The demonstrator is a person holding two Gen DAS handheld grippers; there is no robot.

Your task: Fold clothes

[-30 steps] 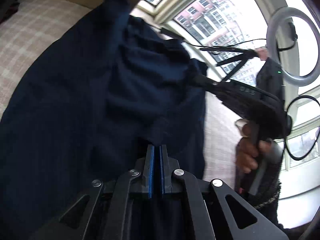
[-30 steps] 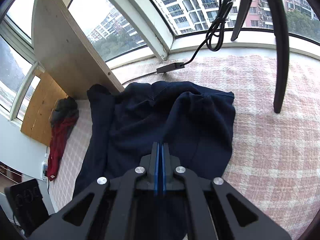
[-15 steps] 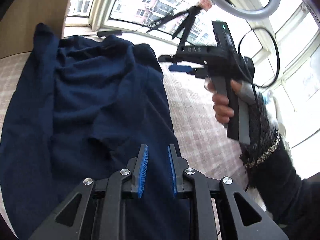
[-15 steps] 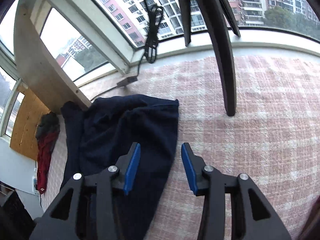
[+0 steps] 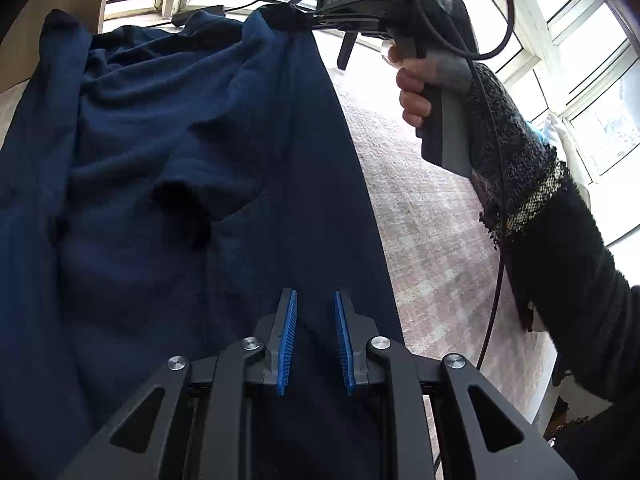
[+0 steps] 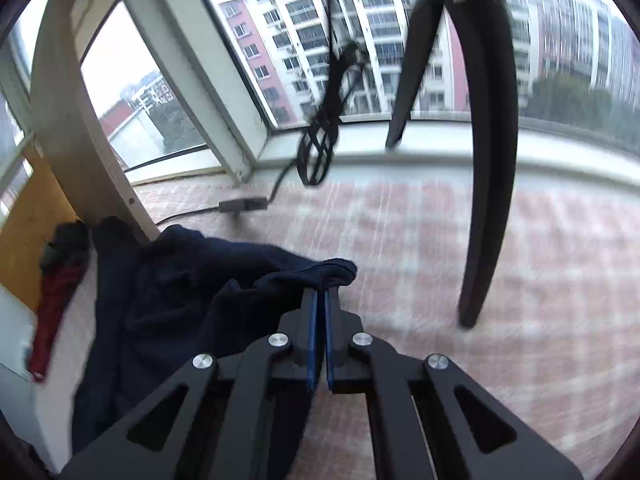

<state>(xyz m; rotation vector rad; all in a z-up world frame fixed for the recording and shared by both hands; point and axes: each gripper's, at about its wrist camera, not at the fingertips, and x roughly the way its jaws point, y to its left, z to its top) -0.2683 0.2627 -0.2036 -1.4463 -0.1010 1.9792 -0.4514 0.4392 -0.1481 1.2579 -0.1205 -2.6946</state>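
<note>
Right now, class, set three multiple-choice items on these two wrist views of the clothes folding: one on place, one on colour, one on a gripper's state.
1. Where does the red cloth lie?
A. on the windowsill
B. left of the navy garment, by the wooden panel
C. in the left gripper

2. What colour are the finger pads?
A. blue
B. green
C. white

3. How is the right gripper?
A. wide open
B. out of view
C. shut on the garment's corner

Key: B, it lies at the far left; A, the ribbed pads are blue; C, fabric is pinched at its tips.
</note>
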